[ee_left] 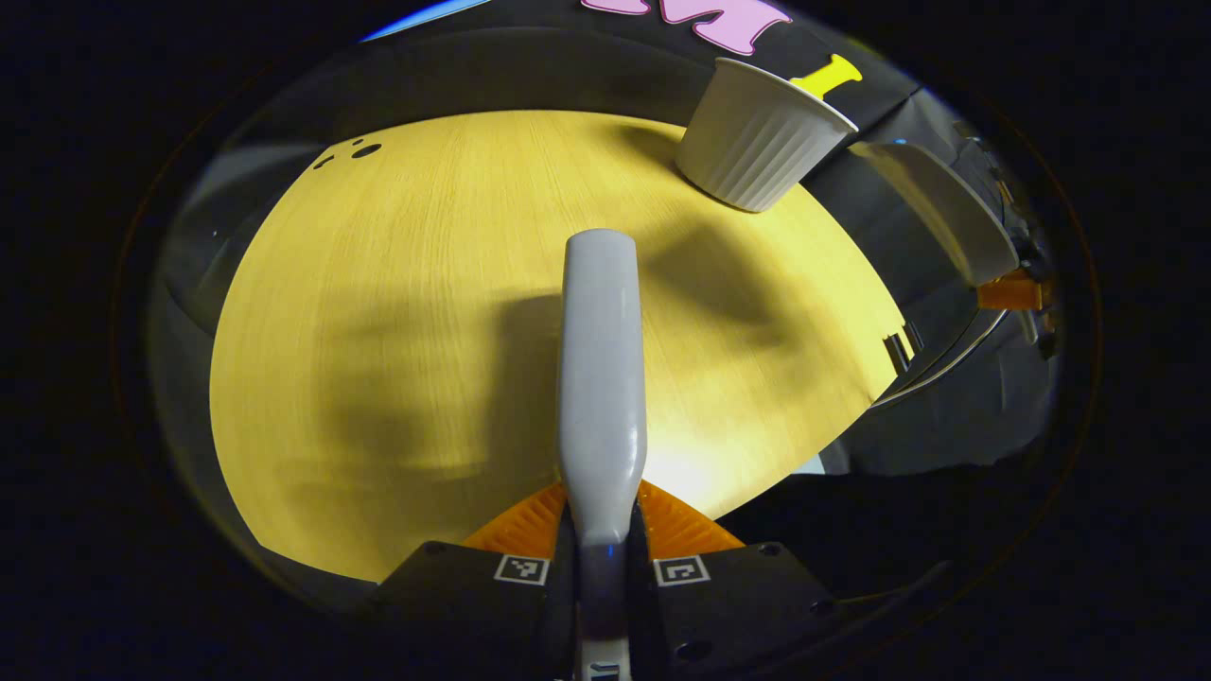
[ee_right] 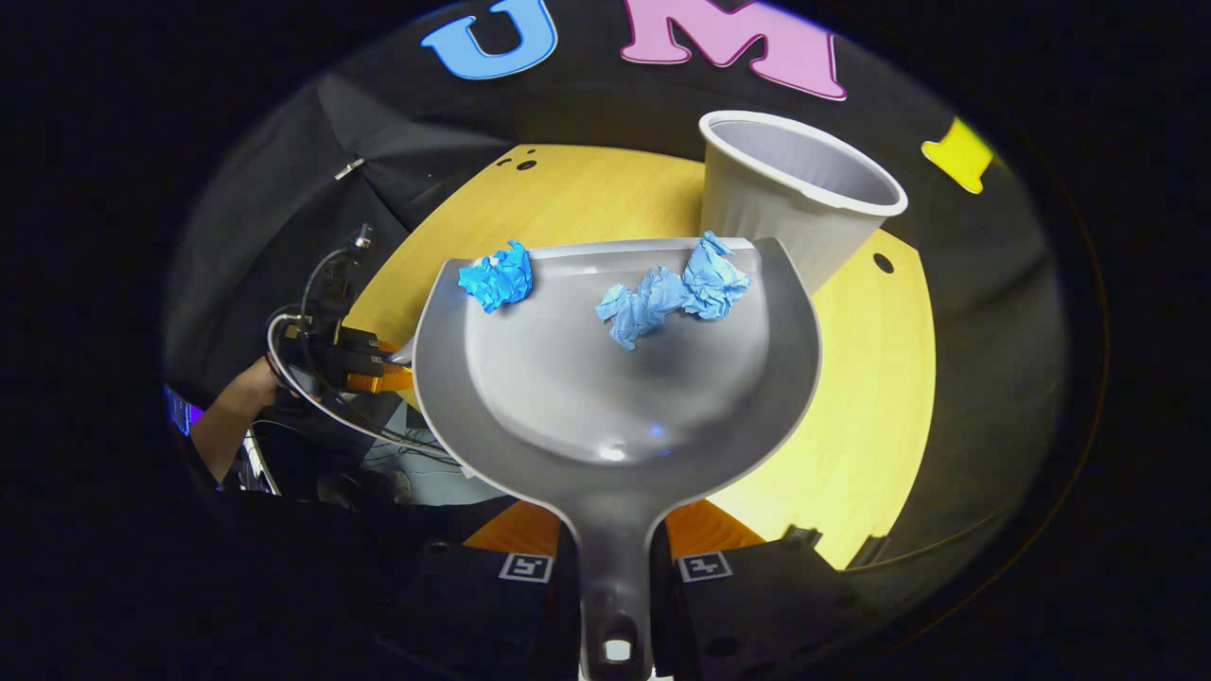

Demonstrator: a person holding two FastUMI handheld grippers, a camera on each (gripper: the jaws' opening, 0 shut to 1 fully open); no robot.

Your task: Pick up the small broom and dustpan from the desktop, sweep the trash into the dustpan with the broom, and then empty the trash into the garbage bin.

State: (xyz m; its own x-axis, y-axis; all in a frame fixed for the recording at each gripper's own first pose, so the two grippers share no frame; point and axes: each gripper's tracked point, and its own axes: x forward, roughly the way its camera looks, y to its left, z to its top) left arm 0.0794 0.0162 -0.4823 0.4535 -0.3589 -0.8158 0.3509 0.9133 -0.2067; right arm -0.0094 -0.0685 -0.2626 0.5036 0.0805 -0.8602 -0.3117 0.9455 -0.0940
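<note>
While you look through the left gripper view, your left hand-held gripper [ee_left: 602,558] is clamped on the broom [ee_left: 601,378], both fingers pressing its grey handle, which runs straight up the middle of the picture. Below it lies the wooden table [ee_left: 397,312], bare and streaked with shadows. At the table's far right edge stands the white ribbed bin [ee_left: 757,142]. Further right, off the table, you can see the pale edge of the dustpan [ee_left: 946,213] with the right hand-held gripper [ee_left: 1012,291] behind it (mostly an orange patch, too small to judge).

Through the right gripper view, your right hand-held gripper [ee_right: 615,567] is closed on the dustpan's [ee_right: 615,378] handle, one finger on each side. The pan is held up above the table [ee_right: 870,397], its lip pointing away from you. Three blue paper wads [ee_right: 662,293] lie near that lip, one at the left corner and two touching right of middle. Just beyond the lip's right end stands the bin [ee_right: 795,199], mouth open. At the left, your left hand-held gripper [ee_right: 364,364] is seen with a forearm behind it.
</note>
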